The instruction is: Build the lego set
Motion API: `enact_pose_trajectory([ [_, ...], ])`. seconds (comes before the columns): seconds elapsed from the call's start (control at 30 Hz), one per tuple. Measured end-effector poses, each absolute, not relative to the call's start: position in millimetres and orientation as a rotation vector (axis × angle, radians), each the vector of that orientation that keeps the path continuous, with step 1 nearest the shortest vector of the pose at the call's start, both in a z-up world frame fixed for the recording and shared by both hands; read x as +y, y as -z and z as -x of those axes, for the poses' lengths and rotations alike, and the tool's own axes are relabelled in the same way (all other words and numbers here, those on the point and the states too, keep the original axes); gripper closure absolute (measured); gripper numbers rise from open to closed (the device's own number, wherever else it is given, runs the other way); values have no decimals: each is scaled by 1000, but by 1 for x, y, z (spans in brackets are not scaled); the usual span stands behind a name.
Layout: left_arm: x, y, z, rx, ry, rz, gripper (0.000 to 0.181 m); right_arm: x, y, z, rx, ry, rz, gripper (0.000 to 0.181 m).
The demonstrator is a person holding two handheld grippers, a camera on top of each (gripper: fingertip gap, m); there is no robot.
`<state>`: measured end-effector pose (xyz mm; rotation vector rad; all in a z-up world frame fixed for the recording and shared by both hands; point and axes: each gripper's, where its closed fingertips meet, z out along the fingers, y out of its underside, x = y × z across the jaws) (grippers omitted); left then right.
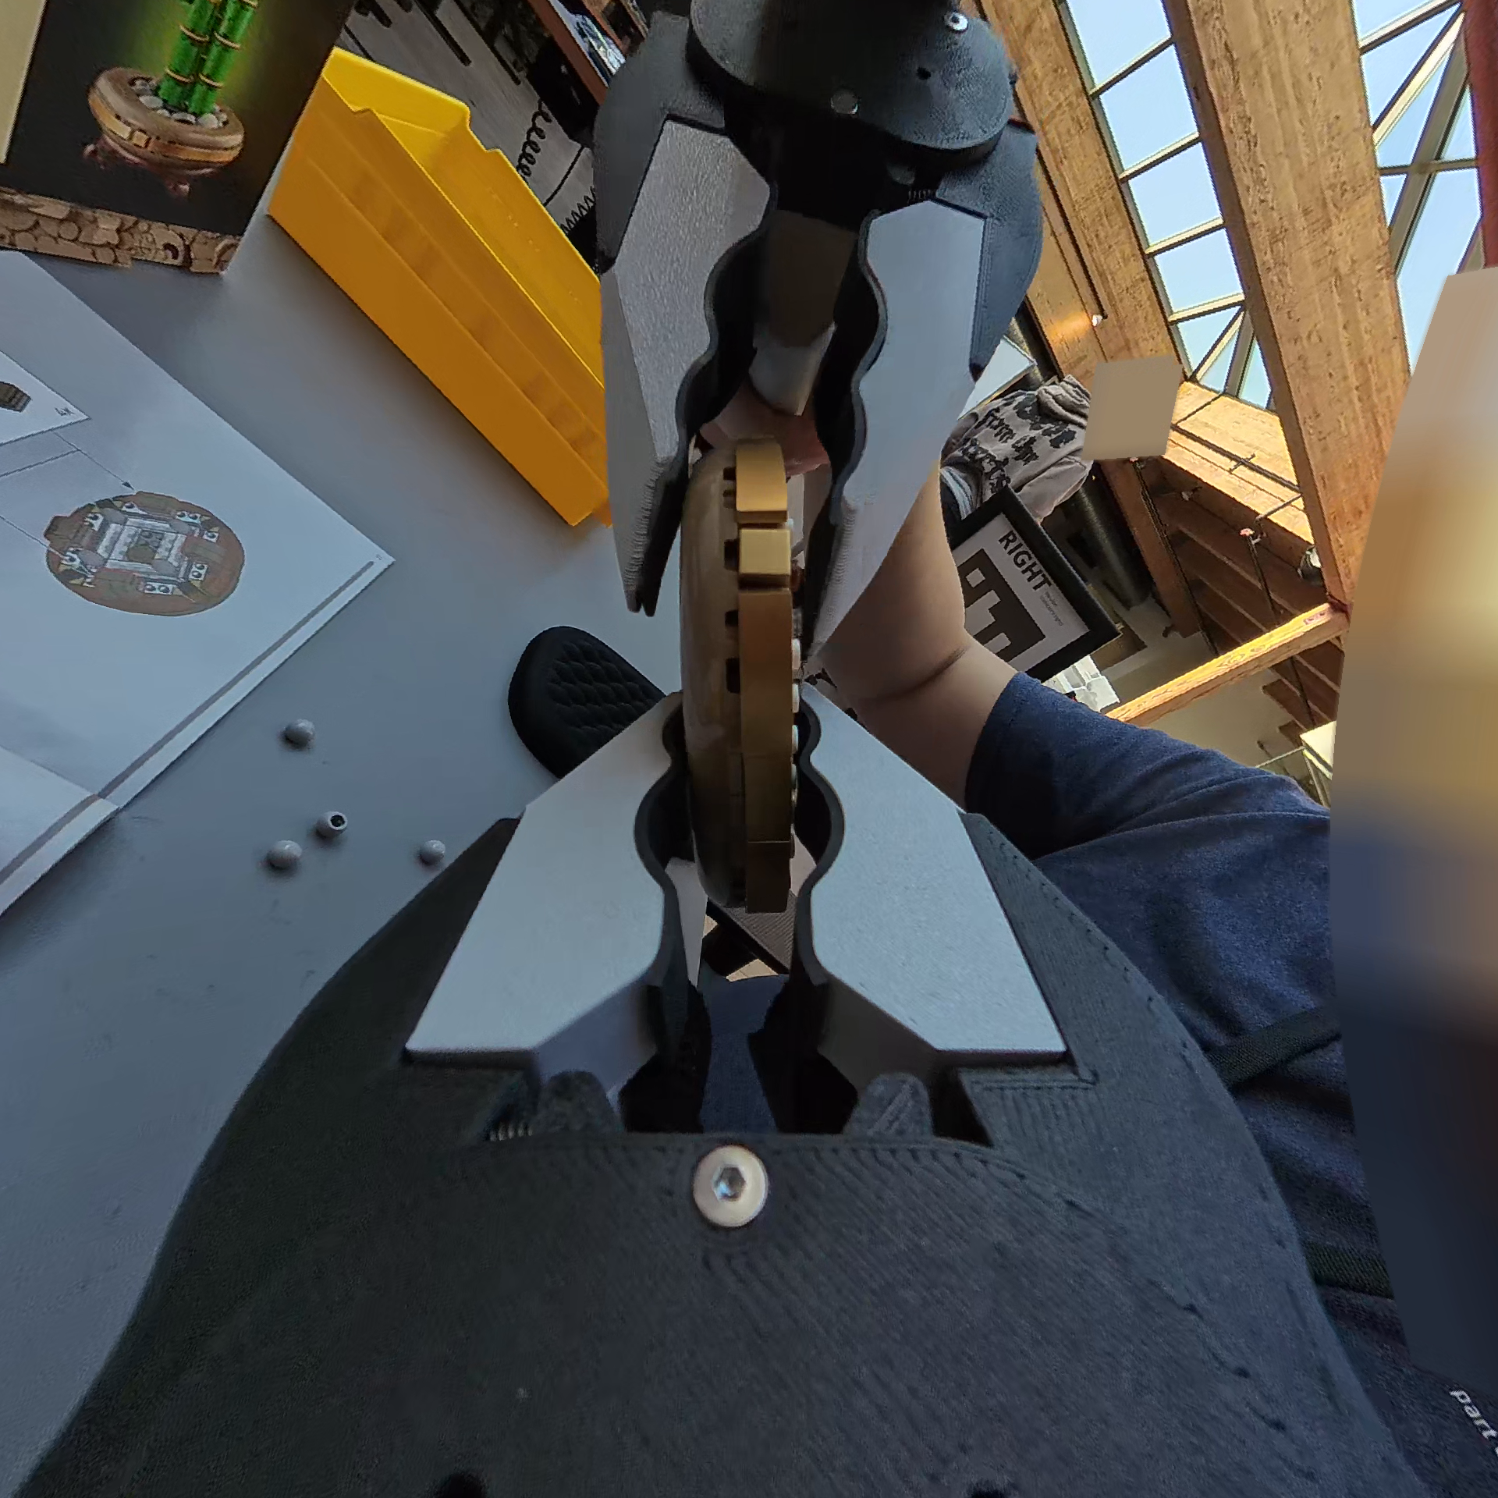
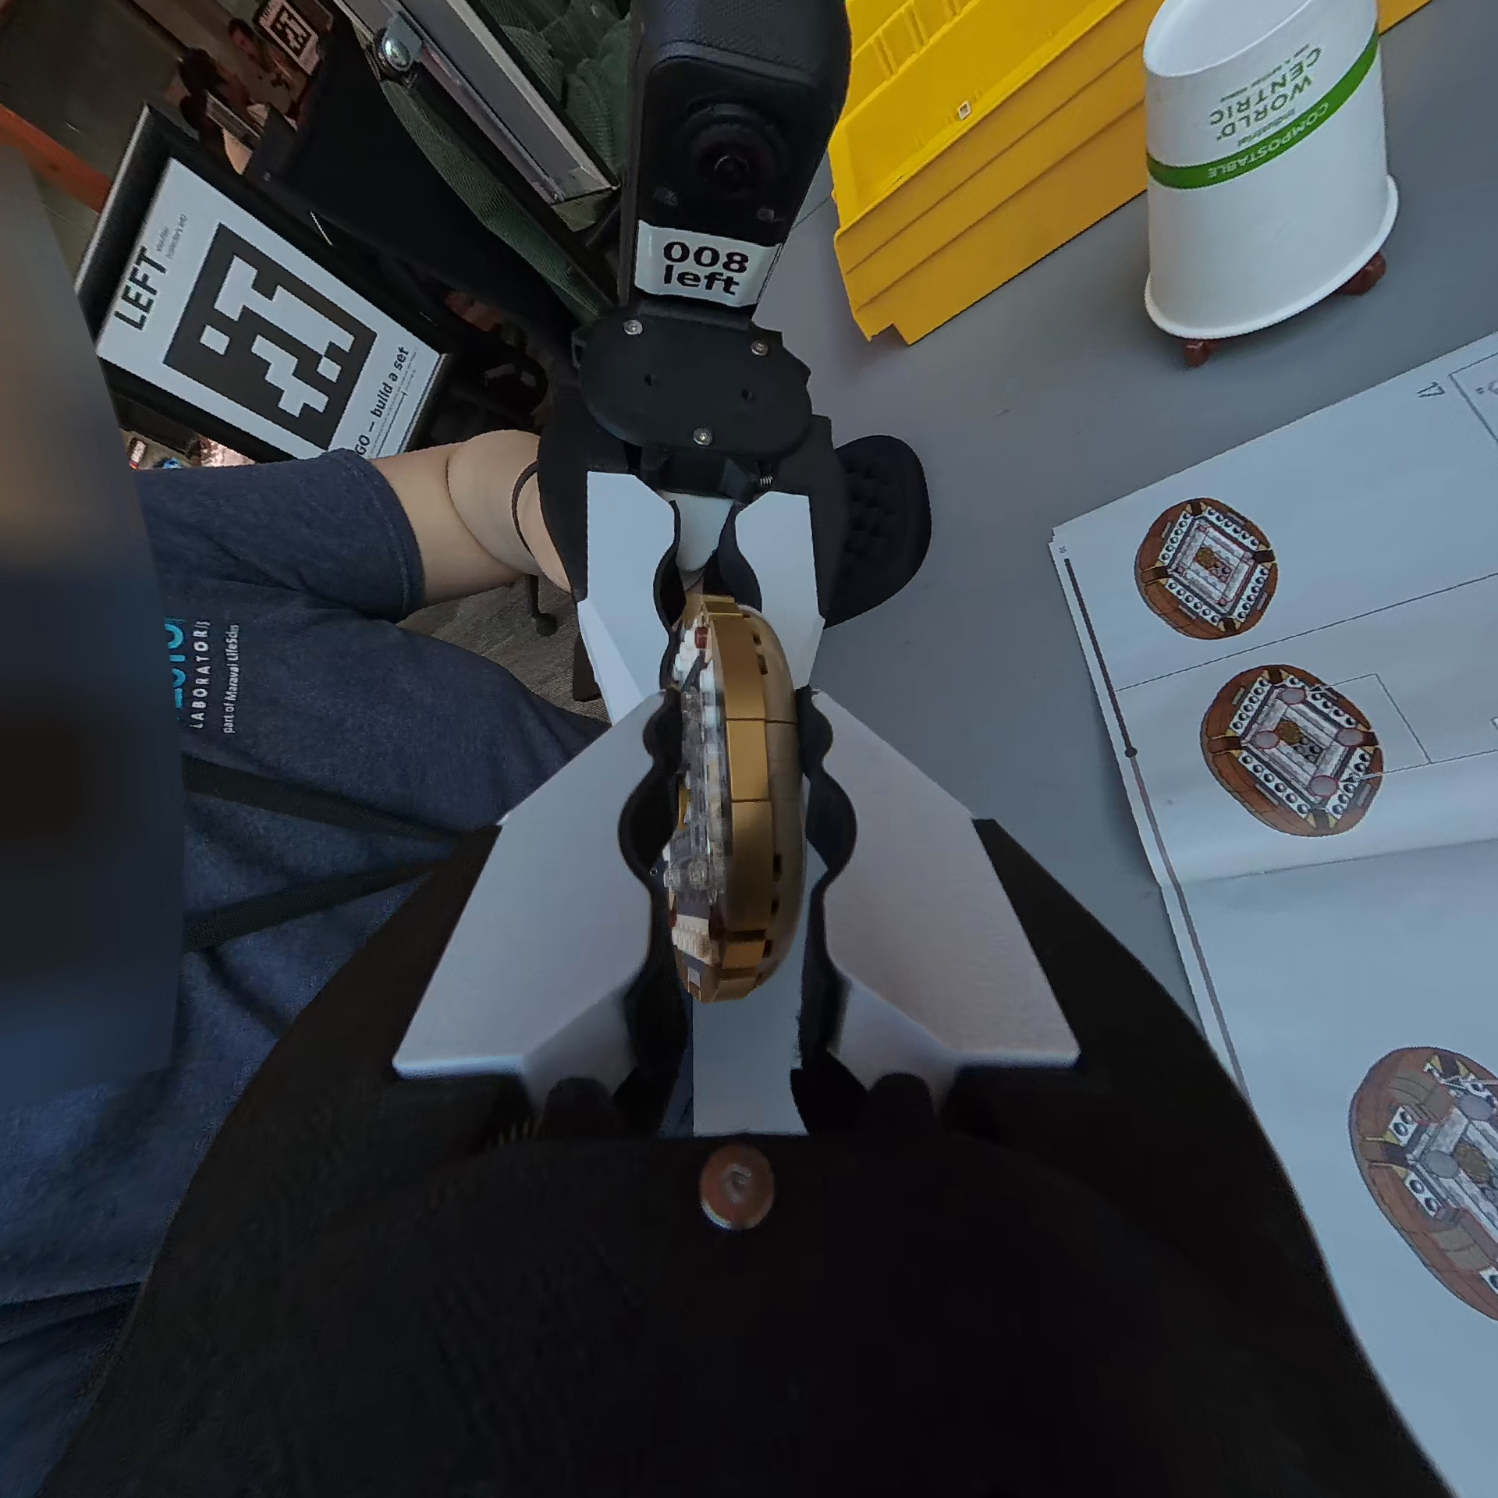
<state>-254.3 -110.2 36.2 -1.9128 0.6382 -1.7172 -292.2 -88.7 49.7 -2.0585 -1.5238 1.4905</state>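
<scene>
The left gripper (image 1: pixel 738 721) was closed on the round lego base (image 1: pixel 742 673), its 2 grey fingers (image 1: pixel 567 875) pinching the disc edge-on at the near rim. The right gripper (image 1: pixel 729 567) reached in from the opposite side and was likewise clamped on the far rim, so the disc hung upright between the 2 tools, above the table and touching nothing else. In the right wrist view the same hold showed from the other end: the right gripper (image 2: pixel 734 729) pressed on the disc (image 2: pixel 738 811) close to the camera, and the left gripper (image 2: pixel 705 648) held it farther off.

The base showed a gold band of curved pieces round its edge, a smooth tan underside on 1 face, and white and clear pieces on the other face.

Below and to the side, on the grey table (image 1: pixel 243 1013), lay 4 small grey round pieces (image 1: pixel 331 825), loose and apart from each other, just beside the open instruction booklet (image 1: pixel 162 584). A yellow bin (image 1: pixel 454 267) stood farther back, near the lego box (image 1: pixel 154 105) with its picture of a green plant. An upturned white paper cup (image 2: pixel 1264 170) rested over small reddish-brown pieces by the bin. A person's dark blue sleeve (image 1: pixel 1135 811) sat behind the tools.
</scene>
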Motion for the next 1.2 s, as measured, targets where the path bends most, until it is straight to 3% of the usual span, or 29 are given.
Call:
enact_pose_trajectory([
  [0.33,-110,-33,256,631,1707,1909,162,-91,-48,293,-1493,-1558,2039,156],
  [0.53,-84,-56,278,333,1872,1709,162,-45,-91,282,-1086,-1439,1701,84],
  [0.63,-63,-65,299,141,1858,1556,162,-24,-96,252,-560,-1427,1519,91],
  [0.73,-51,-67,307,39,1789,1458,162,-39,-55,264,-269,-1661,1525,100],
  [0.87,-45,-56,293,54,1685,1481,162,-58,-34,305,-229,-1866,1564,116],
  [1.03,-41,-53,288,9,1683,1460,162,-61,-39,320,-228,-1865,1525,156],
  [1.2,-44,-53,291,6,1672,1451,162,-62,-39,321,-220,-1889,1529,160],
])
